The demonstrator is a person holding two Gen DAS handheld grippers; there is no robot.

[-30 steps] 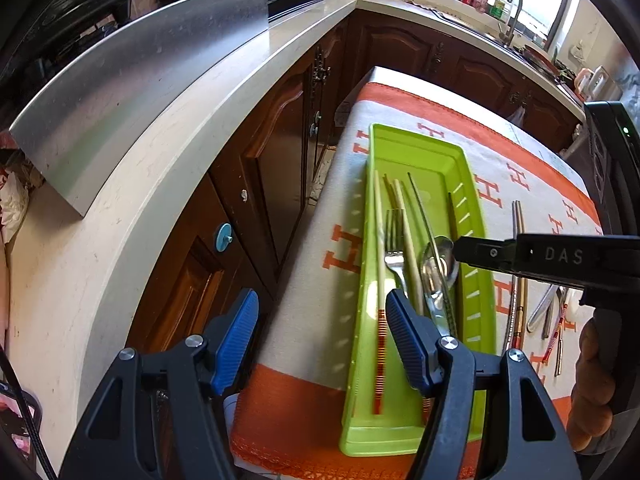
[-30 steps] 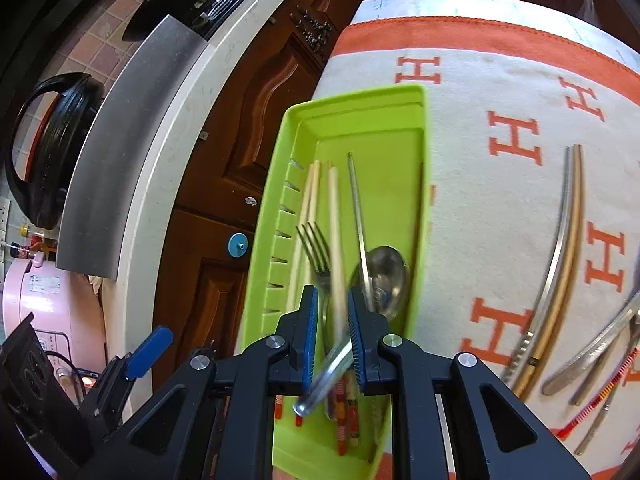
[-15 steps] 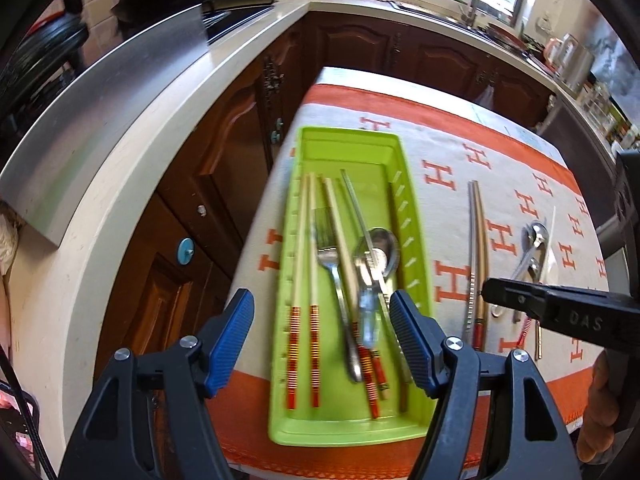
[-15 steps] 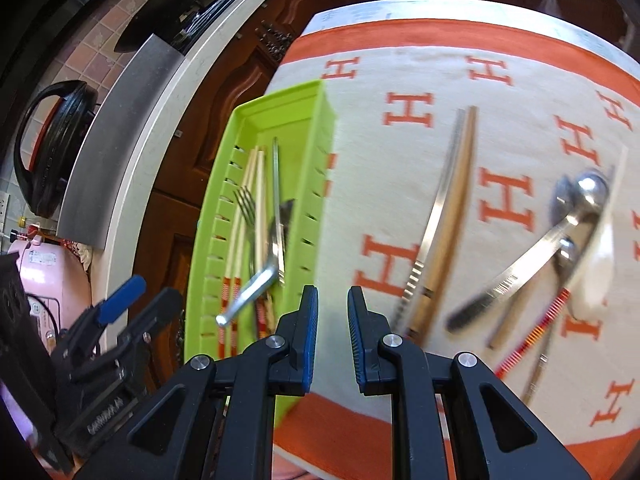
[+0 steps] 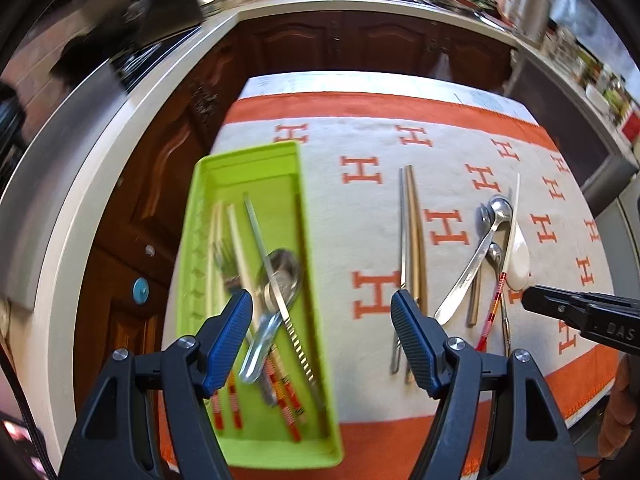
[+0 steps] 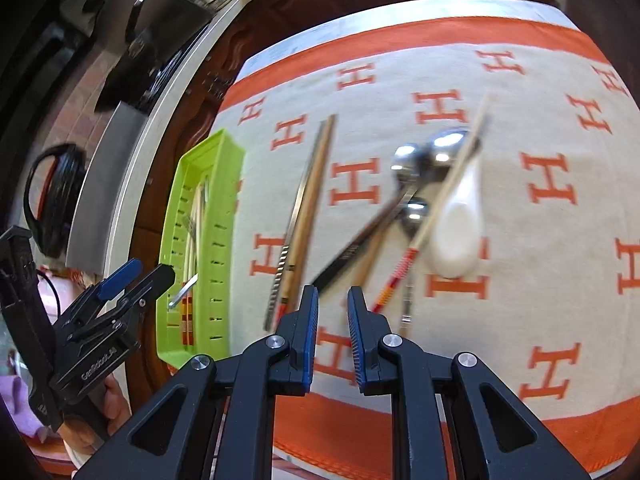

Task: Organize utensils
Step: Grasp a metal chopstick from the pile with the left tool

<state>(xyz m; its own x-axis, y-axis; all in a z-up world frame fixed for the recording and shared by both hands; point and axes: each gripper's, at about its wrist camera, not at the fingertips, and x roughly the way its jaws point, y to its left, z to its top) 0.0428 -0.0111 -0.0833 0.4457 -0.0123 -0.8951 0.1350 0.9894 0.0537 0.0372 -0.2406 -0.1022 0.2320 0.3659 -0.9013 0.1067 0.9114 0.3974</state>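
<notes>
A lime green tray [image 5: 248, 160] lies along the left edge of the orange-and-cream cloth [image 5: 360, 208], holding chopsticks, a fork and spoons. Loose on the cloth lie a metal and gold chopstick pair [image 5: 410, 240], steel spoons [image 5: 472, 276], a white ceramic spoon [image 5: 518, 260] and a red-striped chopstick [image 5: 490, 320]. My left gripper [image 5: 320, 308] hangs wide open and empty, between the tray's right wall and the chopstick pair. My right gripper [image 6: 333, 294] hovers over the near ends of the chopstick pair [image 6: 308, 200] and spoons [image 6: 408, 168], its jaws a narrow gap apart with only cloth between them.
Dark wooden cabinets [image 5: 152, 184] and a pale counter [image 5: 100, 140] run along the left and back, close to the table. A steel panel [image 6: 108, 176] leans on the counter. A person's hand [image 6: 100, 412] holds the left gripper [image 6: 140, 276] beside the tray [image 6: 224, 148].
Both grippers have swung right, from over the tray to over the cloth. The spoon that was between the right jaws a second ago now lies in the tray. The left jaws stand slightly wider.
</notes>
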